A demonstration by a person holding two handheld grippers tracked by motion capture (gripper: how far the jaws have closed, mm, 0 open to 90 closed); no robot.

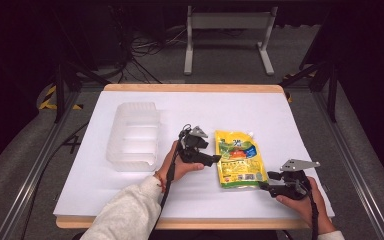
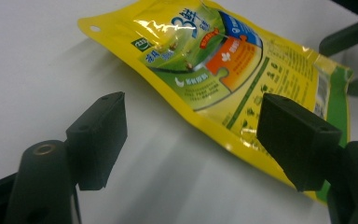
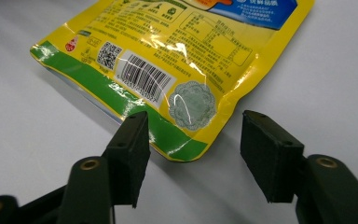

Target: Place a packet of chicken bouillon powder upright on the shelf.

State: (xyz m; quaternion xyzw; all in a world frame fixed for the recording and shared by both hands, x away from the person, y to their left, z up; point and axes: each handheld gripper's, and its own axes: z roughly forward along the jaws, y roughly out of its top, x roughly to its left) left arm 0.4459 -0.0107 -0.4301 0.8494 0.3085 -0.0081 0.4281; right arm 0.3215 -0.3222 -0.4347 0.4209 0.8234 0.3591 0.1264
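A yellow and green snack pouch [image 1: 239, 159] lies flat on the white table top [image 1: 280, 115], printed side up. My left gripper [image 1: 215, 159] is at the pouch's left edge with its jaws open. In the left gripper view, one pad [image 2: 98, 135] is over bare table and the other stands over the edge of the pouch [image 2: 223, 70]. My right gripper [image 1: 266, 181] is at the pouch's near right corner, also open. In the right gripper view, the green bottom corner of the pouch [image 3: 177, 46] reaches in between the pads [image 3: 130, 149] without touching them.
A clear plastic bin [image 1: 134, 134] stands on the left half of the table, beside the left hand. The table's wooden edge [image 1: 195, 88] runs along the back. Beyond it, a grey metal stand [image 1: 227, 20] and cables sit on the floor.
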